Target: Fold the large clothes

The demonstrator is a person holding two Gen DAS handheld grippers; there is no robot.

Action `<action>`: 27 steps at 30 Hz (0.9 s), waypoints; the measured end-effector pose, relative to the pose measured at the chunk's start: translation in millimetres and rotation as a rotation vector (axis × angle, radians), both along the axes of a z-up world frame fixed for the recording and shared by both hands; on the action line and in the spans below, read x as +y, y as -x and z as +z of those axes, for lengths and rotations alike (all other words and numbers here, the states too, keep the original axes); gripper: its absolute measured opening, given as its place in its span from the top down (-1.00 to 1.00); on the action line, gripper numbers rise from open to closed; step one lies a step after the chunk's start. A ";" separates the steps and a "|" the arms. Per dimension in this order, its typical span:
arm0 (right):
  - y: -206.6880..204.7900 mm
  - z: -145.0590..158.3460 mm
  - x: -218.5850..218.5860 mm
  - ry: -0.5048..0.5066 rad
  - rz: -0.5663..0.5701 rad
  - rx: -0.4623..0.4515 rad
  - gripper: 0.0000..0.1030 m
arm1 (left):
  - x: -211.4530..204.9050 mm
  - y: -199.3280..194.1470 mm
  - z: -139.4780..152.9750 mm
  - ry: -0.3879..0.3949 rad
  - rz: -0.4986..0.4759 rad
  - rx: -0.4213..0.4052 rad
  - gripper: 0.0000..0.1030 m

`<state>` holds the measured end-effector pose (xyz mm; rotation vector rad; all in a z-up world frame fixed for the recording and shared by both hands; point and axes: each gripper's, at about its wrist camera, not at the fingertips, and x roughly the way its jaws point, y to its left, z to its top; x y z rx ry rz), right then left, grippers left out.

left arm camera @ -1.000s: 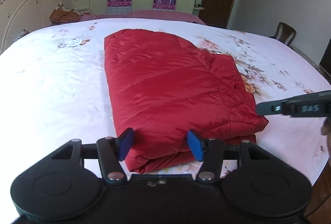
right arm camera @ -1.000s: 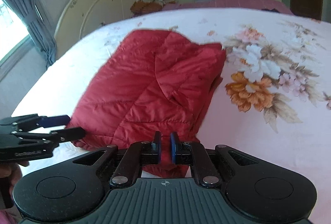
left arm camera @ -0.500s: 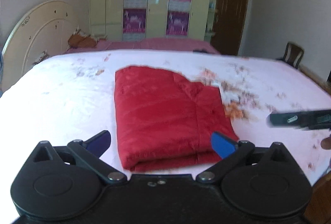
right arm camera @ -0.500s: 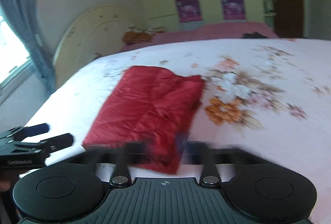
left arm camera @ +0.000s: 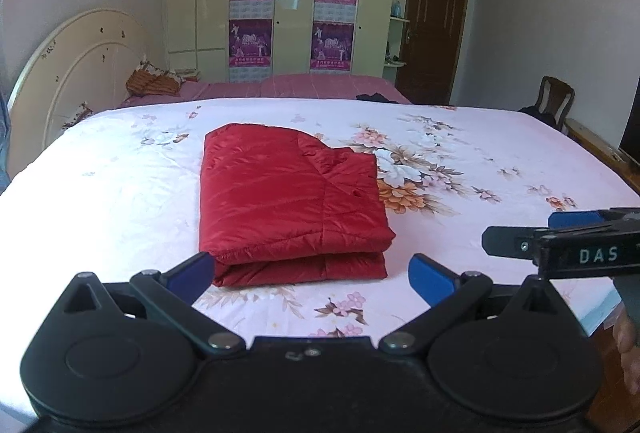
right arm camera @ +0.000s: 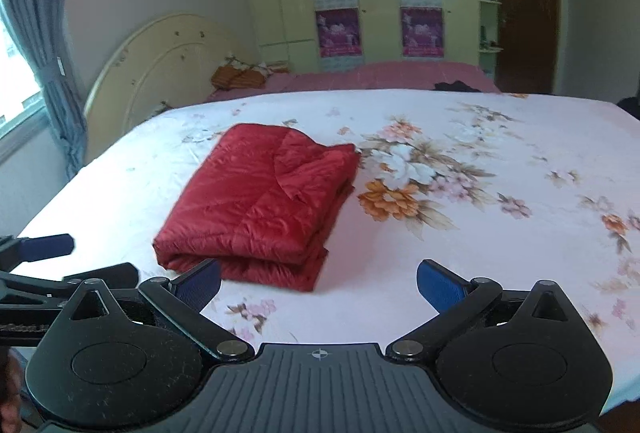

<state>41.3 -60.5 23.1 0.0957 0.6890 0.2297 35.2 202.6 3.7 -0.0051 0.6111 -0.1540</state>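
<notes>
A red quilted jacket (left arm camera: pixel 292 201) lies folded into a thick rectangle on the floral bed sheet (left arm camera: pixel 460 193). My left gripper (left arm camera: pixel 311 275) is open just short of the jacket's near folded edge, and nothing is between its blue pads. In the right wrist view the jacket (right arm camera: pixel 260 201) sits ahead and to the left. My right gripper (right arm camera: pixel 319 283) hangs over bare sheet beside the jacket's near corner; its jaws are opening wide and hold nothing. Each gripper shows at the edge of the other's view: the right gripper (left arm camera: pixel 560 237) and the left gripper (right arm camera: pixel 60 261).
A cream headboard (left arm camera: pixel 72 73) stands at the left. Wardrobe doors (left arm camera: pixel 292 1) with purple posters and a brown door (left arm camera: pixel 436 25) fill the far wall. A wooden chair (left arm camera: pixel 554 101) is at the right. A curtained window (right arm camera: pixel 36 53) lies on the left.
Both grippers let go of the jacket's near edge, opened wide, and pulled back and up. The jacket now looks smaller and farther away in both views.
</notes>
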 end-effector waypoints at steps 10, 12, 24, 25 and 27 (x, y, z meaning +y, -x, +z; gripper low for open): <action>33.6 4.7 -2.0 -0.002 0.005 -0.005 -0.99 | 1.4 21.3 0.9 0.013 0.016 -0.005 -1.00; 35.4 7.4 -3.5 -0.004 -0.001 -0.012 -0.99 | 0.4 22.7 2.5 0.010 0.014 -0.013 -1.00; 38.5 12.2 -5.3 0.010 -0.005 -0.024 -0.99 | 3.5 23.0 5.7 0.015 0.018 -0.035 -1.00; 38.9 12.4 -5.4 0.012 -0.005 -0.025 -0.99 | 4.2 23.0 6.1 0.016 0.021 -0.037 -1.00; 38.5 12.6 -6.2 0.011 -0.005 -0.026 -0.99 | 6.3 24.0 6.7 0.019 0.026 -0.041 -1.00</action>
